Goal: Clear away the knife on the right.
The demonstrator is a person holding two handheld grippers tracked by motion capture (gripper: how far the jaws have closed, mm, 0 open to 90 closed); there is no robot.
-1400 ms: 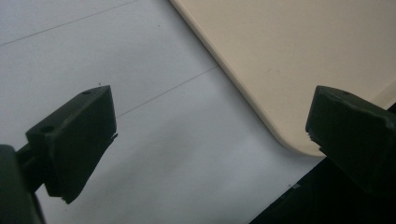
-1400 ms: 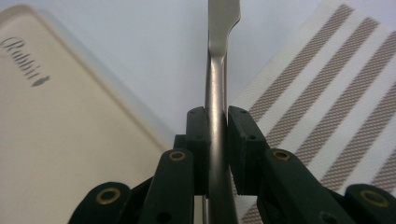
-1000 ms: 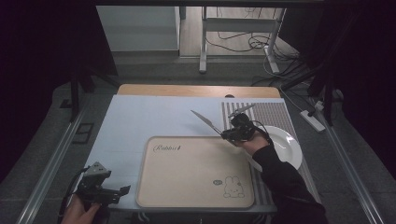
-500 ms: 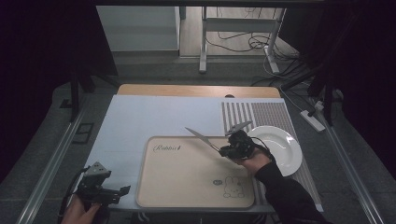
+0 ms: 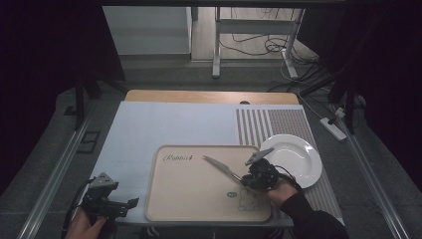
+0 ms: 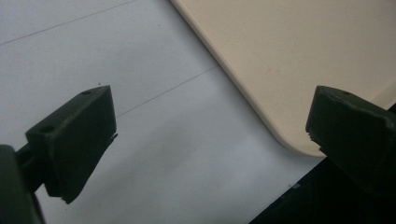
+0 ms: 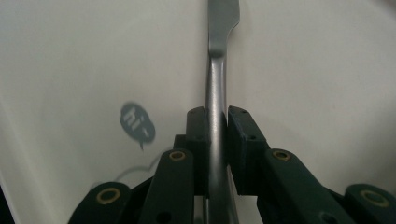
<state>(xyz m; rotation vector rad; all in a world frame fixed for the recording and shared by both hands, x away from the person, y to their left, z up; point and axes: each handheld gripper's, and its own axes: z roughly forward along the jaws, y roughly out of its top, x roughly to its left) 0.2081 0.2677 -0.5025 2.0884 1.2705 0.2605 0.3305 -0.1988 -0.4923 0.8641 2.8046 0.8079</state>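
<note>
Carrying a knife (image 5: 222, 166) clamped by its handle, the right gripper (image 5: 252, 175) hangs over the tray (image 5: 194, 199), left of the plate (image 5: 298, 159); setting it down remains. The left gripper (image 5: 130, 203) waits released.

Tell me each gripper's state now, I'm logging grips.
Left gripper: open, holding nothing.
Right gripper: closed on the silver metal knife.

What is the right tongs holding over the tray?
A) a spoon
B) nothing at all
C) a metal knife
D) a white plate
C: in the right gripper view the right tongs are shut on the handle of a metal knife, and in the high view its blade sticks out over the beige tray, while the white plate lies apart beside the tray.
</note>
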